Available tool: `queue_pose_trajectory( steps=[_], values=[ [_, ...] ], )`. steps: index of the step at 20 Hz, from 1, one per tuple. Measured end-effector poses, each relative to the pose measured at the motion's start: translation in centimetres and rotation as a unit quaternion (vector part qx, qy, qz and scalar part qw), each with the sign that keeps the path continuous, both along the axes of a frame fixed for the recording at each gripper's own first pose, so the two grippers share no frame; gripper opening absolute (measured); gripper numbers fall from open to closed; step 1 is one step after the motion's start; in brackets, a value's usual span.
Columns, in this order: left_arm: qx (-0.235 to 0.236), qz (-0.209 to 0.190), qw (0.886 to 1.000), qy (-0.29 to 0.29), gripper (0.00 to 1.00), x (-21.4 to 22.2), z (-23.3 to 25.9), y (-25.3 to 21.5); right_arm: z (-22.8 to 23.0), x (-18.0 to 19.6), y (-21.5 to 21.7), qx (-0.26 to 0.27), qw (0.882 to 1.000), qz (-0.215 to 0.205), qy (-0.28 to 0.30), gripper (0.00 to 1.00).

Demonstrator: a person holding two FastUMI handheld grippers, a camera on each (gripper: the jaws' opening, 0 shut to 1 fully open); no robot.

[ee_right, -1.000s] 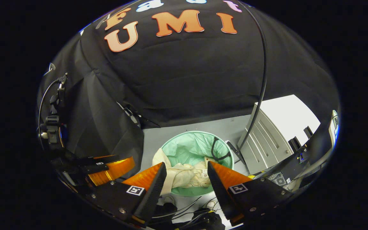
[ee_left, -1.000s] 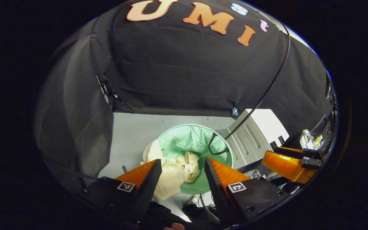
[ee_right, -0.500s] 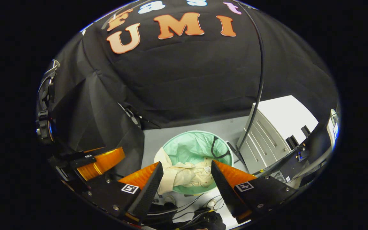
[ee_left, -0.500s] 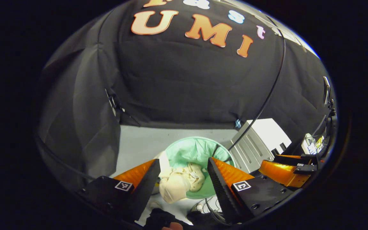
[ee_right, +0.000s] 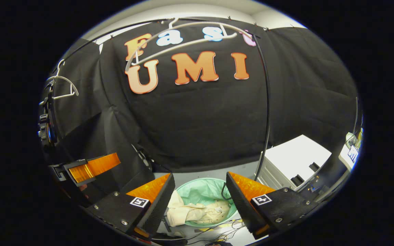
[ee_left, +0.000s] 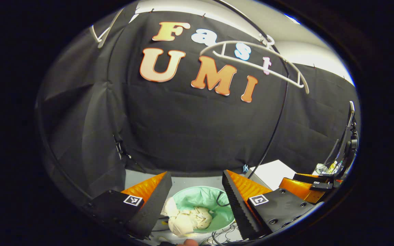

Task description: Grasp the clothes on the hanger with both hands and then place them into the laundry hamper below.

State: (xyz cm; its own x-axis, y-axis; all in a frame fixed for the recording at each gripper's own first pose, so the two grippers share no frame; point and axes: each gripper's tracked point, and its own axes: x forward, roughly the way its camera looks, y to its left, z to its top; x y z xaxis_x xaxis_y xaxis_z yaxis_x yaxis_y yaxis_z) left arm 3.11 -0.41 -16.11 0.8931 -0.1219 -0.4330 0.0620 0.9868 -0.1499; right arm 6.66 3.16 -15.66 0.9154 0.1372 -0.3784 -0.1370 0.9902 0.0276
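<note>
- Looking along the left gripper (ee_left: 197, 191) in the left gripper view: its fingers stand spread apart with nothing between them, so it is released.
- Far below, the cream clothes (ee_left: 185, 220) lie bunched in the green laundry hamper (ee_left: 217, 205), part of the cloth draped over the near-left rim.
- A bare white hanger (ee_left: 255, 63) hangs high against the booth's wall, with a black cable (ee_left: 279, 116) running down past it (one end loops over the hamper's rim).
- The other gripper (ee_left: 306, 186) shows at the right edge, off to the side of the hamper.
- Against the frame a second ago, the hamper sits much lower and smaller here and the hanger has come into sight, so this gripper has lifted and tilted upward, away from the drop.
- In the right gripper view, the right gripper (ee_right: 200, 193) is likewise spread and empty.
- The clothes (ee_right: 197, 212) rest in the hamper (ee_right: 204, 193), one sleeve or fold spilling over the left rim toward the floor.
- The emptied hanger (ee_right: 180, 34) hangs overhead, a second hanger (ee_right: 62, 83) at far left; the left gripper (ee_right: 91, 167) sits at lower left.
- The same rise shows here compared with a second ago: the hamper has dropped toward the bottom and the rail area has appeared.
- My reading: the garment is delivered and both tools are retreating, so the task looks essentially done, save for that overhanging piece.
</note>
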Motion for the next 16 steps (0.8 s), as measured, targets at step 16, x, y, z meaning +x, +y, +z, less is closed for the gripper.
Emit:
queue_pose_trajectory(
  steps=[16],
  values=[
    [-0.013,0.011,0.986,-0.165,0.97,0.9,17.1,0.1,19.7,-4.6,-3.9,0.01,0.982,-0.042,-0.186,0.93]
  ],
)
